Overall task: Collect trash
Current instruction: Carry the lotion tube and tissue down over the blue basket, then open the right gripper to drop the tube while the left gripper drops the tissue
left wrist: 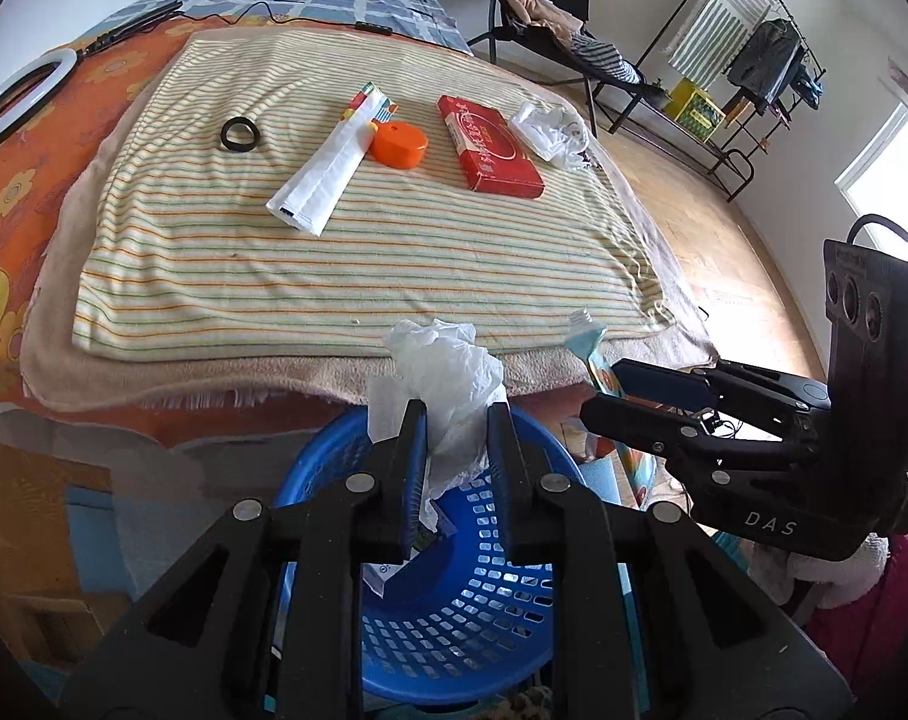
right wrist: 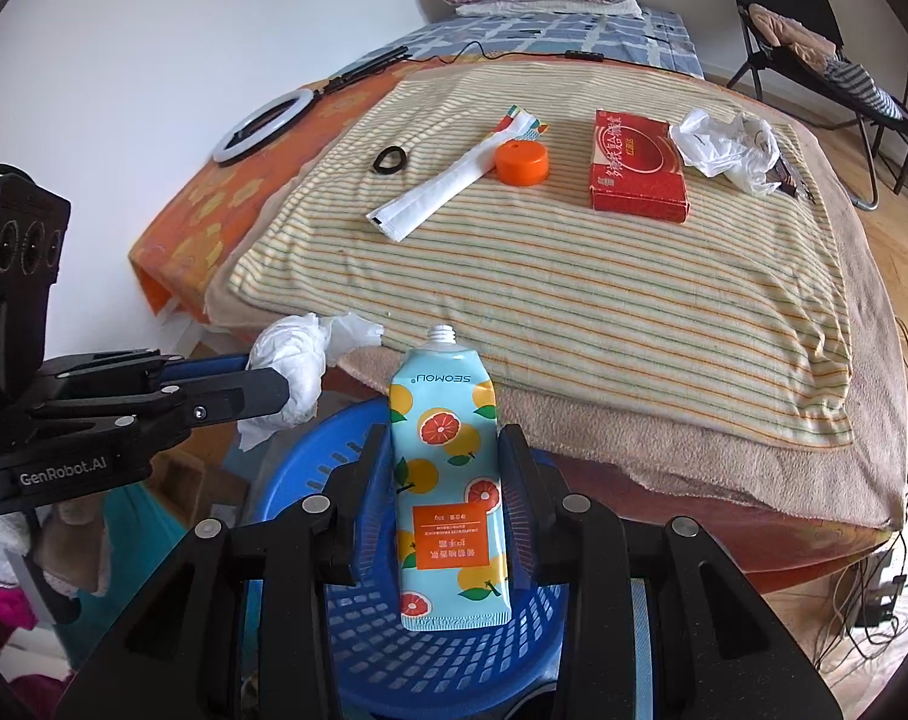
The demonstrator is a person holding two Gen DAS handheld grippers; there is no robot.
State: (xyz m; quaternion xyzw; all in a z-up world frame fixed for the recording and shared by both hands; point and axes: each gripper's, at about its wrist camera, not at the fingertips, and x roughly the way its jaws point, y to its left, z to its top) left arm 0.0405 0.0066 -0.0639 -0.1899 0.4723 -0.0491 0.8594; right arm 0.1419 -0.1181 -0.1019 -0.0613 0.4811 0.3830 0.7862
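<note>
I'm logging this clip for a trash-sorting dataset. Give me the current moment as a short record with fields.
left gripper: shut on crumpled white plastic bag, above the basket
right gripper: shut on citrus-print tube, uncapped, above the basket
bin: blue basket beside the bed, below both grippers
left on striped towel: red box, orange cap, white folded wrapper, black ring, second crumpled bag

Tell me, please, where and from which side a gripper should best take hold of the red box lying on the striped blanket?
Probably across the two long sides of the red box, coming from above. It lies flat, so only its thin edges offer purchase, and the crumpled plastic crowds its far right corner, so close the fingers nearer the open near end.
</note>
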